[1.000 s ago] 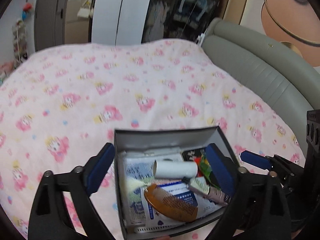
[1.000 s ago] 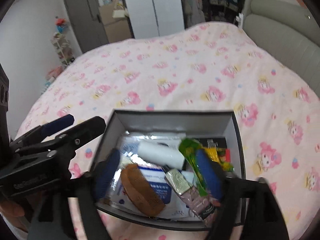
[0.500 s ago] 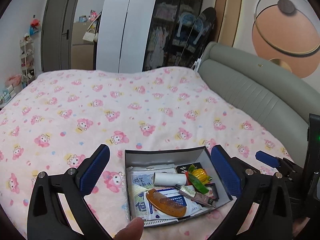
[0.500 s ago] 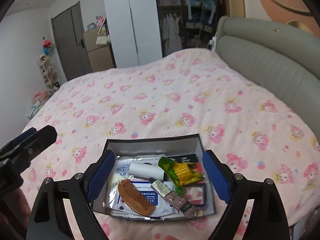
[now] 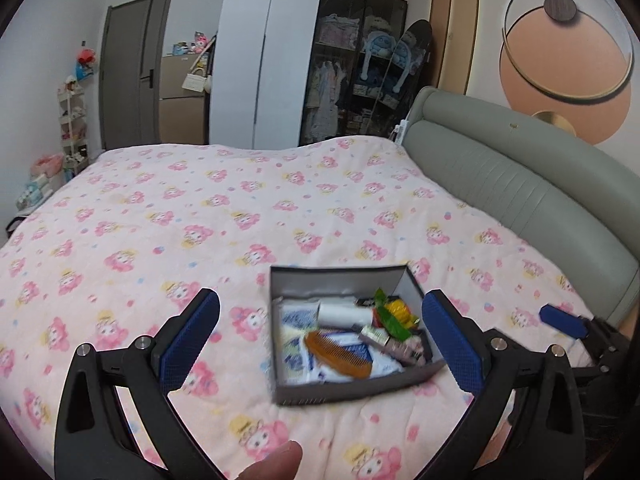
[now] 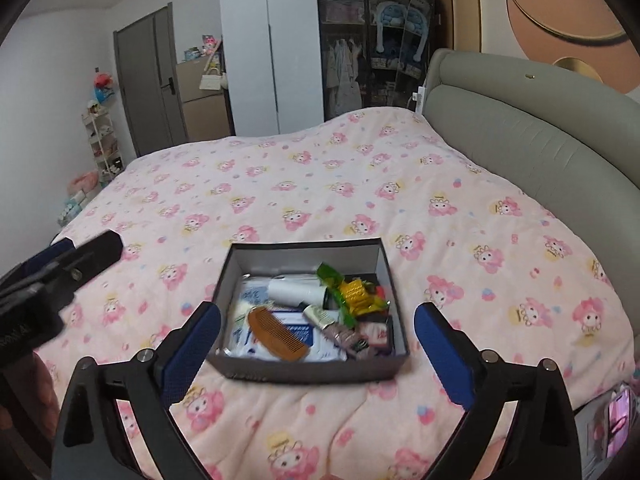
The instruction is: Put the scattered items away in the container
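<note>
A grey open box (image 5: 340,390) (image 6: 304,372) sits on the pink patterned bed near its front edge. Inside lie a brown comb (image 5: 338,354) (image 6: 278,332), a white tube (image 5: 338,312) (image 6: 296,292), a green and yellow packet (image 5: 394,314) (image 6: 346,292), a small tube (image 6: 336,330) and blue-printed wipe packs (image 6: 308,334). My left gripper (image 5: 320,340) is open and empty, held back above the bed with the box between its fingers in view. My right gripper (image 6: 316,350) is open and empty, also back from the box. Each gripper shows at the edge of the other's view.
The pink blanket (image 5: 200,220) covers the whole bed. A grey padded headboard (image 5: 520,184) runs along the right. A white wardrobe (image 5: 260,60), dark shelves and a door stand beyond the far edge. A fingertip (image 5: 276,460) shows at the bottom of the left view.
Both grippers have pulled back and up from the box, so it looks smaller and farther. The box and its contents stay on the bed.
</note>
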